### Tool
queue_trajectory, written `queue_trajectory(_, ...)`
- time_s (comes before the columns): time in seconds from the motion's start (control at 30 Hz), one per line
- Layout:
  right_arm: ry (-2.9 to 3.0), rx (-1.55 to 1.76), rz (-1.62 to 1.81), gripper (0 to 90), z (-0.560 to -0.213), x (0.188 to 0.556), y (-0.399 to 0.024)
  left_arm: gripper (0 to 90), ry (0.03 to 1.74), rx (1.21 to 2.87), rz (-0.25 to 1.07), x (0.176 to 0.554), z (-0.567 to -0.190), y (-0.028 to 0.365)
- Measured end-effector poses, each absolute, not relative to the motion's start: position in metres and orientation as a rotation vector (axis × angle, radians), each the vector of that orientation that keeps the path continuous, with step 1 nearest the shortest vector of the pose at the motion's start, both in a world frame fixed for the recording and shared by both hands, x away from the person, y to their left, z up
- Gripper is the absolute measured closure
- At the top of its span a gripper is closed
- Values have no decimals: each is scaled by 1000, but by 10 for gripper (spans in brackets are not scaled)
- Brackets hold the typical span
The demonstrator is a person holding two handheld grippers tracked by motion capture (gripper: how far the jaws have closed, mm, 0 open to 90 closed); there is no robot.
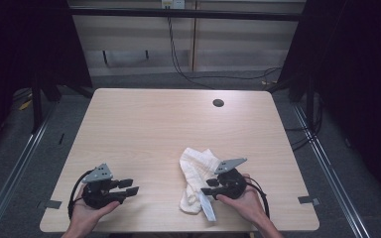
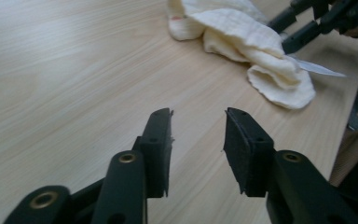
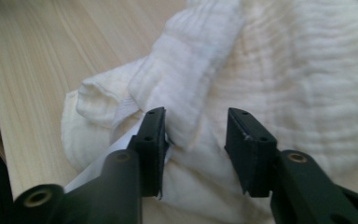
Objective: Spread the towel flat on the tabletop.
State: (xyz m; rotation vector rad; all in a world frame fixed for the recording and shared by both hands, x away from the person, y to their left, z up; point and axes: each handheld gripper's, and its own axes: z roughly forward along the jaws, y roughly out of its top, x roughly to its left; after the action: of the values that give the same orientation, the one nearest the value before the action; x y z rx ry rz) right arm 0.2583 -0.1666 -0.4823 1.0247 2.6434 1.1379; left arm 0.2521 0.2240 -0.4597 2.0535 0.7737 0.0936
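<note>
- A pale wooden counter [image 1: 144, 129] seen from above, with a person's two hands coming in from the near edge, each holding a black claw.
- A crumpled cream cloth [image 1: 197, 174] lies on the counter near the front edge, right of centre, with a thin white tag [image 1: 208, 208] sticking out at its near end.
- The right claw [image 1: 209, 187] rests at the cloth's right side; its jaws stand apart with folds of cloth lying between them, and the pads do not press on it.
- The left claw [image 1: 131, 186] sits well to the left of the cloth, over bare wood, jaws partly open with nothing between them.
- A small dark round hole [image 1: 218, 103] marks the counter's far right area.
- Beyond the counter, black cables [image 1: 178, 62] hang down a light wall panel.
- Grey floor and metal rails [image 1: 15, 166] run along both sides.
</note>
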Motion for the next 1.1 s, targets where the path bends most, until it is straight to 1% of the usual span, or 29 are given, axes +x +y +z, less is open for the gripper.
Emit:
queue_trajectory(0.07, 2616, 1026, 1180, 546, -475, 255, -172, 639, 740, 2066, 88, 253, -457, 219)
queue_trajectory(0.13, 2587, 1029, 1222, 550, -466, 251, -175, 651, 725, 2073, 60, 257, -455, 212)
queue_trajectory(0.2, 2586, 993, 1234, 584, -459, 249, -173, 664, 714, 2084, 60, 262, -453, 203)
queue_trajectory(0.27, 2599, 967, 1254, 629, -456, 248, -167, 670, 704, 2068, 31, 268, -451, 195)
queue_trajectory(0.37, 2618, 935, 1268, 661, -458, 253, -154, 647, 716, 2056, 29, 275, -453, 185)
queue_trajectory(0.47, 2641, 912, 1256, 651, -463, 259, -141, 627, 714, 2054, 9, 275, -461, 180)
queue_trajectory(0.5, 2642, 914, 1257, 616, -465, 261, -138, 620, 706, 2063, 6, 275, -462, 179)
queue_trajectory(0.53, 2639, 913, 1248, 609, -467, 263, -135, 615, 704, 2064, 5, 274, -462, 179)
queue_trajectory(0.6, 2656, 890, 1208, 602, -471, 264, -130, 605, 712, 2044, -3, 274, -462, 182)
queue_trajectory(0.8, 2683, 883, 1144, 596, -482, 261, -128, 578, 722, 2059, -10, 270, -468, 184)
queue_trajectory(0.9, 2678, 885, 1124, 645, -487, 259, -130, 571, 720, 2063, -15, 270, -470, 183)
queue_trajectory(1.0, 2685, 877, 1113, 807, -489, 258, -129, 570, 706, 2080, -13, 269, -470, 182)
queue_trajectory(1.03, 2684, 871, 1128, 842, -489, 259, -130, 570, 703, 2084, -11, 269, -471, 181)
queue_trajectory(1.1, 2673, 897, 1153, 857, -485, 259, -133, 570, 695, 2085, -16, 268, -471, 181)
